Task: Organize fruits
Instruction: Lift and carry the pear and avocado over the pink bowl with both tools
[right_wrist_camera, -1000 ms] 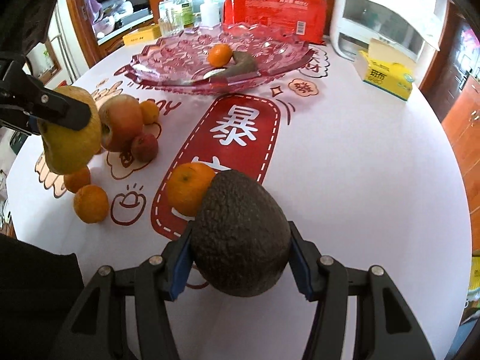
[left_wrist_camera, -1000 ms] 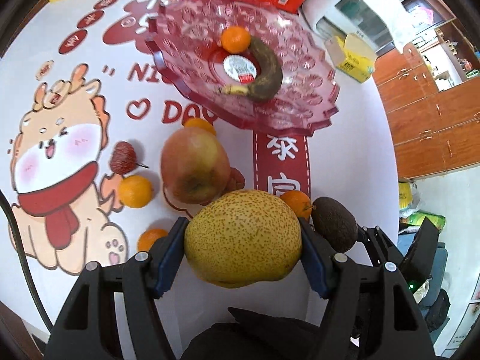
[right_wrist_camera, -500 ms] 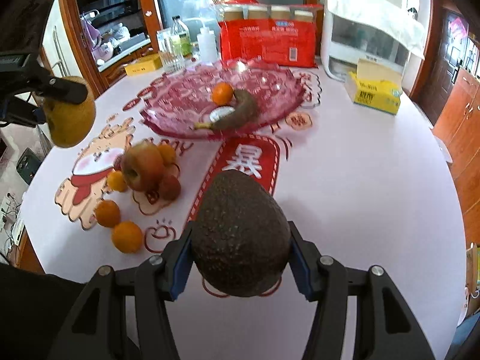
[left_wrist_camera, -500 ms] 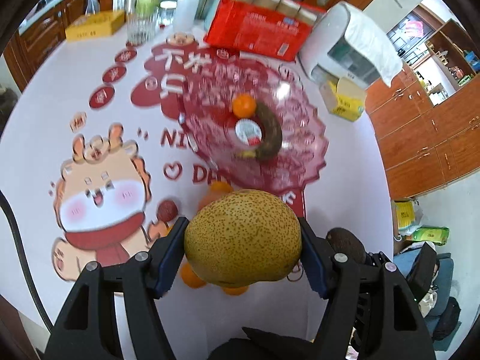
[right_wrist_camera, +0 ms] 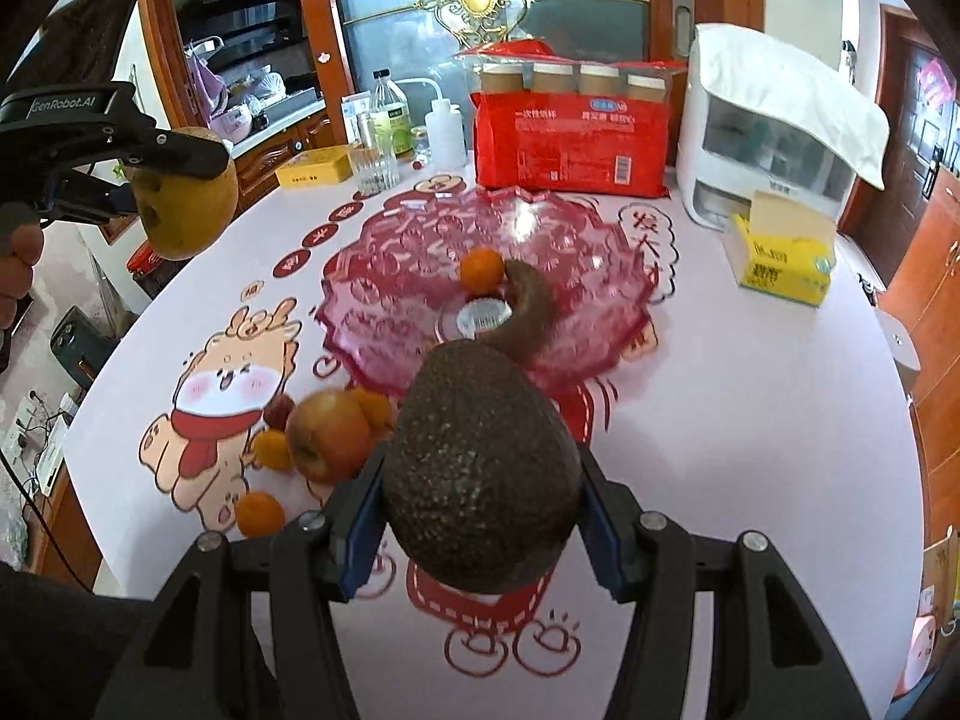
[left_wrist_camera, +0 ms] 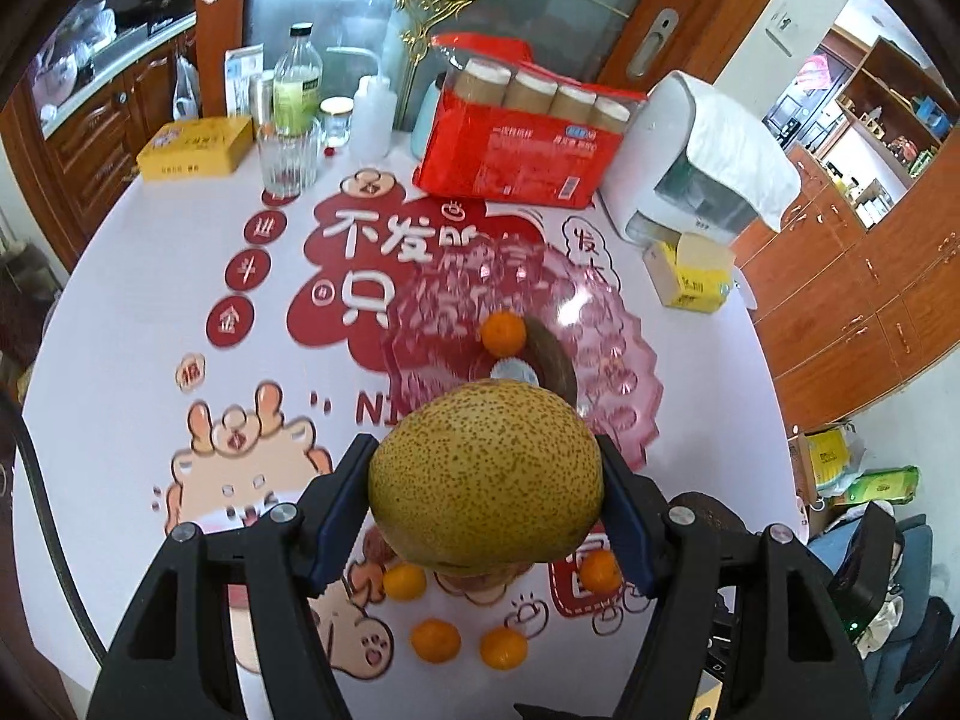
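Left claw [left_wrist_camera: 486,510] is clamped on a speckled yellow pear [left_wrist_camera: 486,501], blue pads pressed to both its sides, the fruit carried in the air above the bench [left_wrist_camera: 150,312]. Right claw [right_wrist_camera: 480,510] grips a dark avocado [right_wrist_camera: 480,468] the same way, also clear of the bench. In the right wrist view the left claw and pear appear at upper left, with part of a hand [right_wrist_camera: 15,270] below them. A pink glass dish [right_wrist_camera: 570,252] stands mid-bench and holds one tangerine [right_wrist_camera: 481,269] and a browned banana [right_wrist_camera: 531,312], which touch each other beside a white paper cup liner. Loose on the bench just in front of the dish lie an apple [right_wrist_camera: 329,435], a small red fruit [right_wrist_camera: 279,411] and several tangerines, grouped close together. Behind the dish stand a red pack [right_wrist_camera: 573,138], a white appliance [right_wrist_camera: 774,138], a yellow box [right_wrist_camera: 780,252] and bottles.
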The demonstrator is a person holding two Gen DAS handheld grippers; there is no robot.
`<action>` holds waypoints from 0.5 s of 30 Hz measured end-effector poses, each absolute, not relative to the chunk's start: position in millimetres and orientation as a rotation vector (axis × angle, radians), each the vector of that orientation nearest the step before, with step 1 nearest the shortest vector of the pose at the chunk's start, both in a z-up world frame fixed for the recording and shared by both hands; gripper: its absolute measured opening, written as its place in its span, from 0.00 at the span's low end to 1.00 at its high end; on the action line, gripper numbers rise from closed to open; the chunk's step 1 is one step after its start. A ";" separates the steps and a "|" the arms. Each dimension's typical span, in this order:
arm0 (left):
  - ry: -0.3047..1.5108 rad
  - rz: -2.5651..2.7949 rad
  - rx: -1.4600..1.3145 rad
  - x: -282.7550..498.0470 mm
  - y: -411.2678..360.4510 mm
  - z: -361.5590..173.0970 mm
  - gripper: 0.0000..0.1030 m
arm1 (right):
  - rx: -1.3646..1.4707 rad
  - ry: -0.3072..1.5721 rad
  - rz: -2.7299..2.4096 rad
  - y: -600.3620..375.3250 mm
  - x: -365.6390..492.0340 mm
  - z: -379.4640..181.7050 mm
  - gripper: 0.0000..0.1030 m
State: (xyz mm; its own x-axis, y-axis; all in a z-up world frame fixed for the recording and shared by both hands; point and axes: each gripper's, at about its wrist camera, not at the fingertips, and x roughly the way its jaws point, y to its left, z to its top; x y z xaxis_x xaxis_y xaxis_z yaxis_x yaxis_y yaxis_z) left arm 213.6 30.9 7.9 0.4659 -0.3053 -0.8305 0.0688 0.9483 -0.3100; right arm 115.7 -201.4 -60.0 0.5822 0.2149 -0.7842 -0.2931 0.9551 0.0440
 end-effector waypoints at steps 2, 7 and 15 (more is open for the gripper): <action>1.064 -0.235 -0.248 221.0 31.6 8.2 0.66 | -0.092 0.901 0.300 -197.7 124.3 -57.9 0.55; 1.057 -0.239 -0.250 244.2 34.5 8.2 0.66 | -0.061 0.919 0.298 -186.5 152.2 -56.5 0.55; 1.082 -0.258 -0.224 285.0 31.1 -7.7 0.67 | -0.071 0.940 0.289 -167.1 196.2 -65.0 0.55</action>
State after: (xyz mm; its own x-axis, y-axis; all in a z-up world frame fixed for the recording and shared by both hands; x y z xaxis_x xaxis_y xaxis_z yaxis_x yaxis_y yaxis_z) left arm 285.0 31.1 -7.7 0.4449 -0.3149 -0.8384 0.0979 0.9476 -0.3040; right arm 196.2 -167.1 -65.0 0.5543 0.2138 -0.8044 -0.2750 0.9592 0.0654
